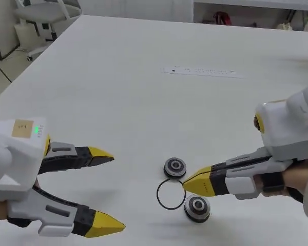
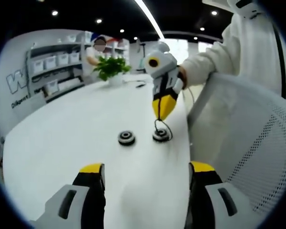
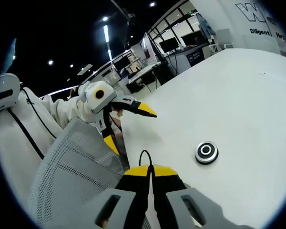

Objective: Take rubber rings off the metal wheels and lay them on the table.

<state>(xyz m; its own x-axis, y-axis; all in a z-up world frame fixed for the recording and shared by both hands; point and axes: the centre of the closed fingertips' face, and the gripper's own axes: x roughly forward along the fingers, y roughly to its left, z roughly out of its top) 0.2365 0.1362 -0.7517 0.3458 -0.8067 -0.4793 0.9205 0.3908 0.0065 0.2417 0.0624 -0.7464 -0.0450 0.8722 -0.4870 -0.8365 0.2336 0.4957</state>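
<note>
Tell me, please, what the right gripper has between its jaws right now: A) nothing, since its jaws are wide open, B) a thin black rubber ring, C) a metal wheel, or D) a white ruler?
B: the right gripper has its jaws closed on the rubber ring, whose loop sticks out past the yellow tips, while the metal wheels sit apart from the jaws.

The counter [image 1: 118, 77] is plain white, and the rubber ring [image 1: 170, 195] is thin and black. The metal wheels [image 1: 175, 167] show concentric bands of dark grey and silver. The left gripper [image 1: 117, 190] and right gripper [image 1: 186, 185] are white and grey, their black fingers [image 1: 105, 221] tipped in yellow, with a green light [image 1: 36, 130] on the left one.
</note>
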